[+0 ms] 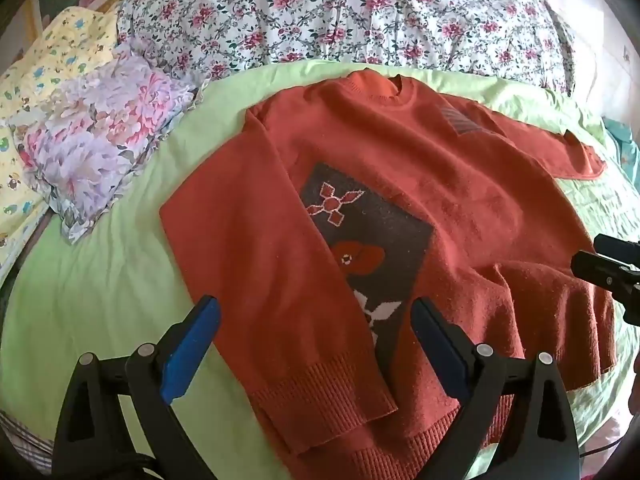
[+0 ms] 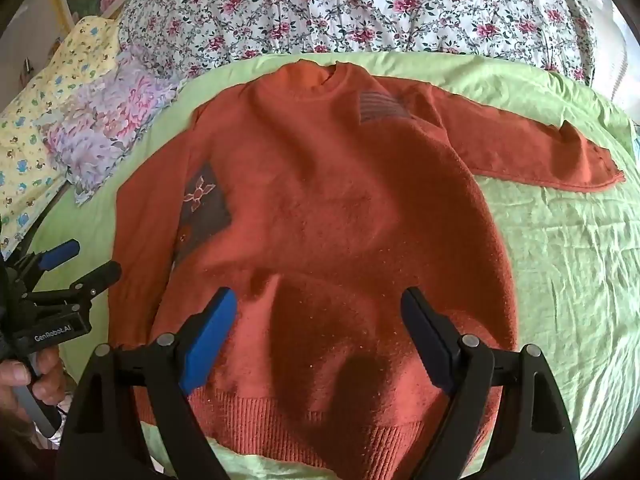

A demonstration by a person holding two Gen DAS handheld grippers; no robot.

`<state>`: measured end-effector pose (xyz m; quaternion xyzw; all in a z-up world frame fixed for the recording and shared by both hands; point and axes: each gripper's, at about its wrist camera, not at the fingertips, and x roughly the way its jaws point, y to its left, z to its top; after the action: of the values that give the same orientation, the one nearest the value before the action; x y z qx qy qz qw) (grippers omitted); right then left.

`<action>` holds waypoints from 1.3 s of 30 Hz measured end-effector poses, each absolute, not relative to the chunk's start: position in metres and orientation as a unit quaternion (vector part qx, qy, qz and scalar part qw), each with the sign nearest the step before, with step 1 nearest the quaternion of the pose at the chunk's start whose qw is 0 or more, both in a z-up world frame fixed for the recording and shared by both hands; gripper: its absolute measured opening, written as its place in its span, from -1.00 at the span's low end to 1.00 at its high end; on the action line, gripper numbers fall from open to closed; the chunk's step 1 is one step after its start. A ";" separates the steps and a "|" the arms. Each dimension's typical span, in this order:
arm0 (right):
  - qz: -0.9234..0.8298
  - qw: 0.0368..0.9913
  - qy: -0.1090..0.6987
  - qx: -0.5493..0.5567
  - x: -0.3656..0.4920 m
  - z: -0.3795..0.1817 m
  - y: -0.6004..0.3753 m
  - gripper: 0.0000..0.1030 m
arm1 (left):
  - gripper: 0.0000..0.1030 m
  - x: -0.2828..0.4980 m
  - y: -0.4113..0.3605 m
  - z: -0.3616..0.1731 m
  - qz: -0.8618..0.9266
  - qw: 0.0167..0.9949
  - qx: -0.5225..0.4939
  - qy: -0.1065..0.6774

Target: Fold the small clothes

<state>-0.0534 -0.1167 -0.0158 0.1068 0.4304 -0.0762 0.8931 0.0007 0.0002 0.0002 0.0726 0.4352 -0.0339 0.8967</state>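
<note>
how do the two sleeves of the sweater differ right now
The left sleeve is folded in over the sweater's front, covering part of the dark picture panel. The right sleeve lies stretched out sideways on the green sheet. Both are the same orange knit and lie flat.

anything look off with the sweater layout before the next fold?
Sweater lies lopsided: one sleeve is folded across the body, the other sleeve still stretches out on the green sheet. The fabric is bunched above the hem. Both grippers are open.
</note>
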 end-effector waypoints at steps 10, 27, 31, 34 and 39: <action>-0.076 0.893 0.431 0.107 -0.055 -0.017 -0.116 0.64 | 0.87 0.001 0.001 -0.005 -0.033 0.897 0.073 0.434; -0.082 0.893 0.431 0.103 -0.053 -0.016 -0.113 0.64 | 0.87 0.005 0.000 -0.003 -0.034 0.897 0.073 0.435; -0.084 0.894 0.427 0.105 -0.053 -0.018 -0.117 0.64 | 0.87 0.007 -0.002 -0.004 -0.036 0.896 0.074 0.436; -0.086 0.892 0.430 0.108 -0.053 -0.018 -0.119 0.64 | 0.87 0.009 -0.003 -0.006 -0.038 0.895 0.077 0.438; -0.091 0.888 0.437 0.115 -0.051 -0.020 -0.123 0.64 | 0.87 0.011 -0.004 -0.008 -0.041 0.892 0.075 0.443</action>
<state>-0.0514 -0.1229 -0.0204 0.1150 0.4365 -0.0911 0.8877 0.0113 -0.0040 -0.0084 0.0752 0.4432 -0.0409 0.8923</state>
